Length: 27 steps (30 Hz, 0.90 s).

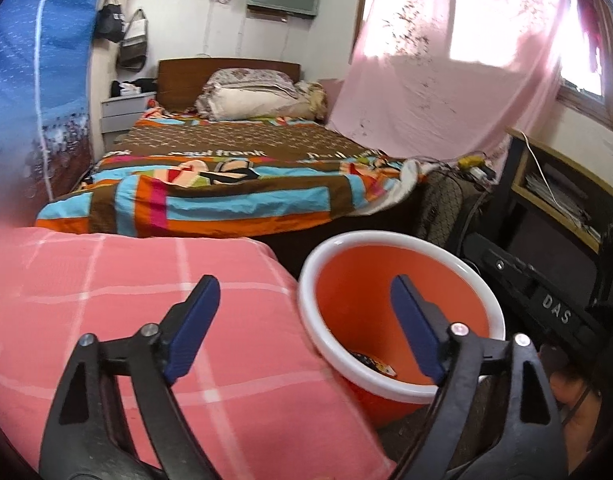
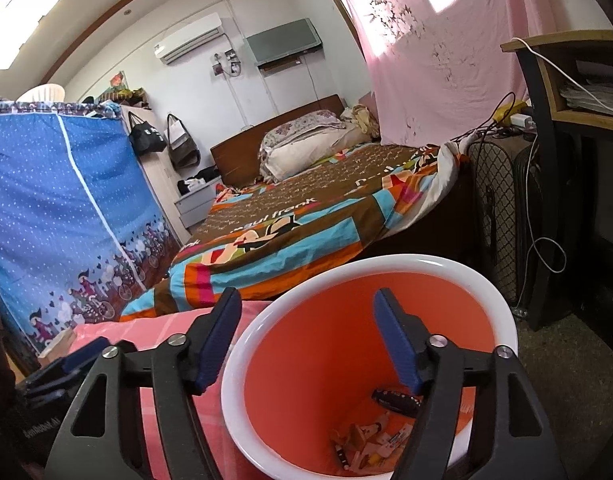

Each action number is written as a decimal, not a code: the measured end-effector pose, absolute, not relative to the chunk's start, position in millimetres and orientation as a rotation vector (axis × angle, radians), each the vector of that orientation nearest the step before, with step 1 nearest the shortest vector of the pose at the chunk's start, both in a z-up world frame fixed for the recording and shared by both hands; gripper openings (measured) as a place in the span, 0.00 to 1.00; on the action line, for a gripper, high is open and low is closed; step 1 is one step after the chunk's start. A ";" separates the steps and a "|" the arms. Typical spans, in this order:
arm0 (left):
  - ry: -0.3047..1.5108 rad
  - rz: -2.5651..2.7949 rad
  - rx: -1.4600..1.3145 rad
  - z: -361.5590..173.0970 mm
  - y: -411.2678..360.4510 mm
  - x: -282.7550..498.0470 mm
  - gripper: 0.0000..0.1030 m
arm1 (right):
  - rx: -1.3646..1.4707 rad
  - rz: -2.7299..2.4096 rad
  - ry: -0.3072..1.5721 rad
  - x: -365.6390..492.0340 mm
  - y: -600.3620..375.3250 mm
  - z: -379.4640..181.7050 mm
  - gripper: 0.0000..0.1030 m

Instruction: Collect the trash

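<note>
An orange bin with a white rim (image 1: pixel 402 240) stands on the floor beside a pink checked cover (image 1: pixel 146 320); it also shows in the right wrist view (image 2: pixel 386 264). Several small wrappers (image 2: pixel 370 444) and a dark wrapper (image 2: pixel 394 398) lie at its bottom. My left gripper (image 1: pixel 304 308) is open and empty, above the pink cover and the bin's left edge. My right gripper (image 2: pixel 306 316) is open and empty, over the bin's mouth. The left gripper's fingers (image 2: pixel 82 354) show at the lower left of the right wrist view.
A bed with a colourful quilt (image 1: pixel 234 168) lies behind. A blue fabric wardrobe (image 2: pixel 58 208) stands at left. A pink curtain (image 1: pixel 446 80), a black desk with shelves (image 1: pixel 554 200), a fan grille (image 2: pixel 494 208) and cables (image 2: pixel 546 248) are at right.
</note>
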<state>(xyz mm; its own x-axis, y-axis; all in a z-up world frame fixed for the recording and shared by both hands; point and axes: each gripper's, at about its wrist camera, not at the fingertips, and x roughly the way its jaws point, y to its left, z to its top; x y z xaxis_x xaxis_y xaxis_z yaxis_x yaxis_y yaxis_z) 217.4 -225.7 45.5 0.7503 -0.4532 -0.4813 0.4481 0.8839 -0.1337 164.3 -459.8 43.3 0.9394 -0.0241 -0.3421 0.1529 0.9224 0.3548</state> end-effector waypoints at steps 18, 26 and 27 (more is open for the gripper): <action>0.409 -0.276 -0.066 54.0 -156.0 204.1 1.00 | 0.267 -0.048 0.265 160.6 -416.5 58.7 1.00; 0.368 -0.227 -0.063 55.1 -132.4 186.0 1.00 | 0.222 -0.018 0.243 157.9 -391.4 67.3 1.00; 0.363 -0.223 -0.066 56.4 -129.3 183.2 1.00 | 0.220 -0.016 0.240 157.1 -388.4 69.3 1.00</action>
<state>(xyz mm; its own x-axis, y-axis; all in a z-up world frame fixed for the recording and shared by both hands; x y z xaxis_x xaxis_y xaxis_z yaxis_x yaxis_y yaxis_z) 183.2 -129.3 56.4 0.9108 -0.2276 -0.3445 0.2041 0.9735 -0.1036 157.1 -388.4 69.3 0.9713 0.0109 -0.2375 0.0416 0.9758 0.2147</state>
